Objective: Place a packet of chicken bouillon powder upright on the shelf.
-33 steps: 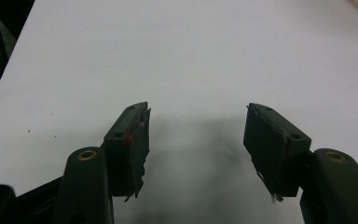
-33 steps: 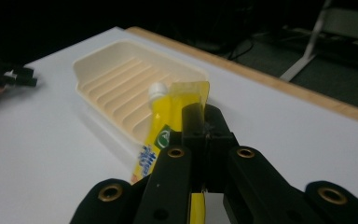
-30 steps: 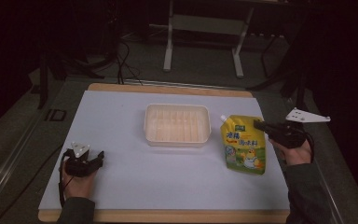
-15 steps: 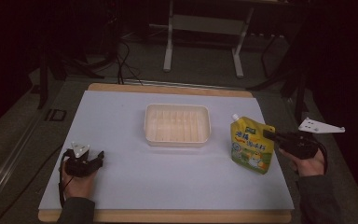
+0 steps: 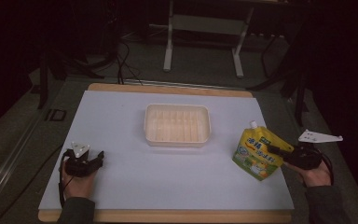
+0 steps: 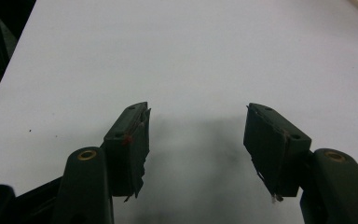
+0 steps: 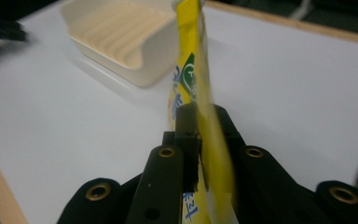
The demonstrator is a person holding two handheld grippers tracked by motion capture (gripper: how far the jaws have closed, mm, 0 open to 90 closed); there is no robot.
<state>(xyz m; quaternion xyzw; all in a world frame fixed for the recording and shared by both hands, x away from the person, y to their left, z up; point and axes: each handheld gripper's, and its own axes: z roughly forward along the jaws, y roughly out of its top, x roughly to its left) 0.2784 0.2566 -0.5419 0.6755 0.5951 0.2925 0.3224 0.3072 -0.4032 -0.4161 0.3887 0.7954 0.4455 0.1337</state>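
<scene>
A yellow spouted pouch (image 5: 257, 156) stands tilted on the white mat at the right, spout up. My right gripper (image 5: 276, 150) reaches in from the right and grips its right edge. In the right gripper view the pouch (image 7: 193, 79) rises edge-on between the two black jaws of the right gripper (image 7: 206, 114). Those jaws have just been opening a little, but the pads still touch the pouch. My left gripper (image 5: 98, 157) rests at the front left of the mat. Its jaws stand wide apart over bare mat in the left gripper view (image 6: 198, 126), with nothing between them.
A cream ribbed plastic tray (image 5: 177, 108) sits at the mat's centre, and is seen at the upper left in the right gripper view (image 7: 121, 70). The white mat (image 5: 168, 177) lies on a wooden board (image 5: 168, 216). A metal stand (image 5: 205, 23) and cables lie beyond the far edge.
The right gripper has carried the pouch rightward and toward the front edge, lowering it toward the mat. The left gripper has stayed where it was.
</scene>
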